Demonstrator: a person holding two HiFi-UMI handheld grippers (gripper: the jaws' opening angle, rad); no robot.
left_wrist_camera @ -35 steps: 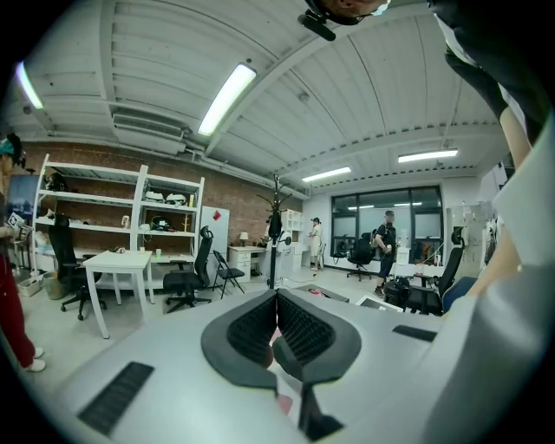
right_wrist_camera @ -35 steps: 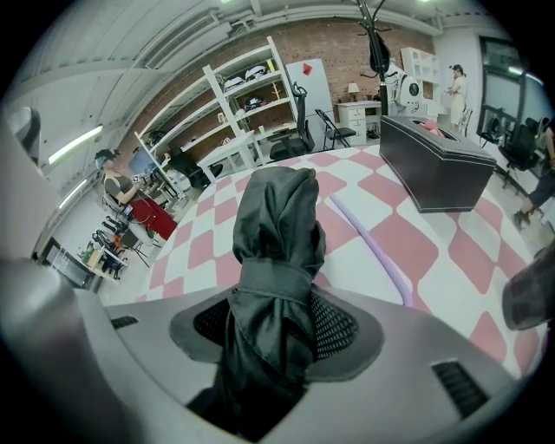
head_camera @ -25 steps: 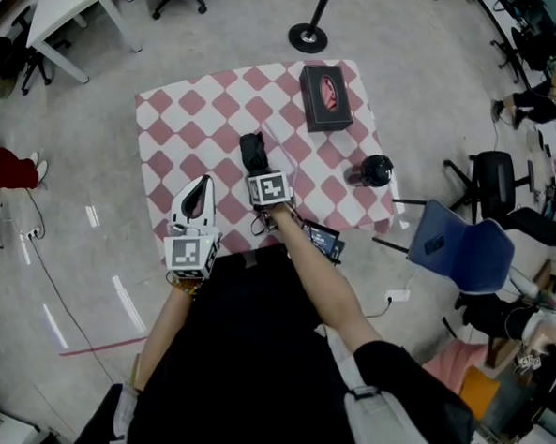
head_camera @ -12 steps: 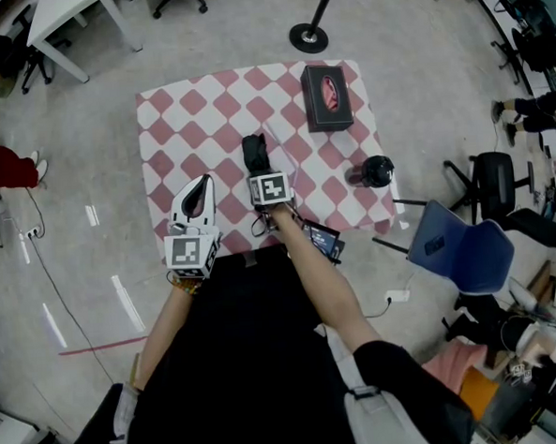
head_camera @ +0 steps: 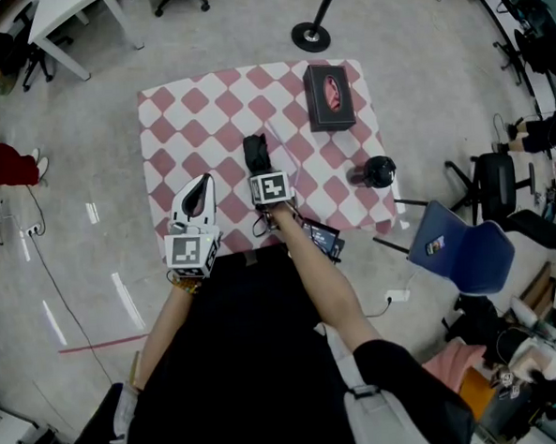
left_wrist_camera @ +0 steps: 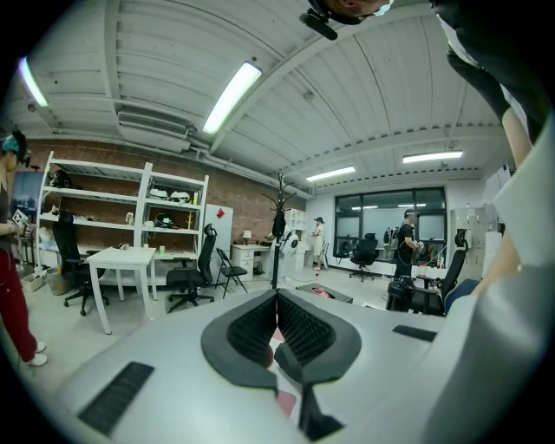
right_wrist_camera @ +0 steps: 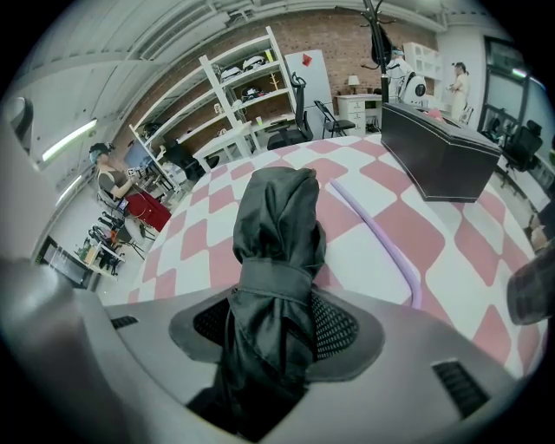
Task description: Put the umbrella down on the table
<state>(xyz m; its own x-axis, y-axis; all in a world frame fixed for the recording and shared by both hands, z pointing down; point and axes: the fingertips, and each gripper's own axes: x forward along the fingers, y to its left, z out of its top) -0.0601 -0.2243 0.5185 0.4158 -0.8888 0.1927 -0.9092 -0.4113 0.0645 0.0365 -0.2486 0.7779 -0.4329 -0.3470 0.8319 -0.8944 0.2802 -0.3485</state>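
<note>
Grey workshop floor surrounds a square table (head_camera: 185, 108) covered in a pink-and-white checked cloth; a white desk (head_camera: 66, 15), a round stand base (head_camera: 311, 37) and a blue chair (head_camera: 463, 248) stand around it.

Right gripper (head_camera: 260, 173): held over the middle of the table, slightly toward the near edge, angled downward. Its jaws are clamped on a folded black umbrella (right_wrist_camera: 277, 232), one ribbed pad pressing each side of the bundle just below its wrap strap. The umbrella extends forward from the jaws over the cloth toward the far edge; whether its far end touches the cloth cannot be told.

Left gripper (left_wrist_camera: 277, 302): held near the near left corner, roughly level, well apart from the umbrella. Its jaws are closed tip to tip with nothing between them.

Other things on the table: a black box (head_camera: 330, 97) with a pink oval opening at the far right corner; a dark round object (head_camera: 378, 171) at the right edge; a pale lilac strip (right_wrist_camera: 382, 236) lying on the cloth just right of the umbrella, running toward the box.
</note>
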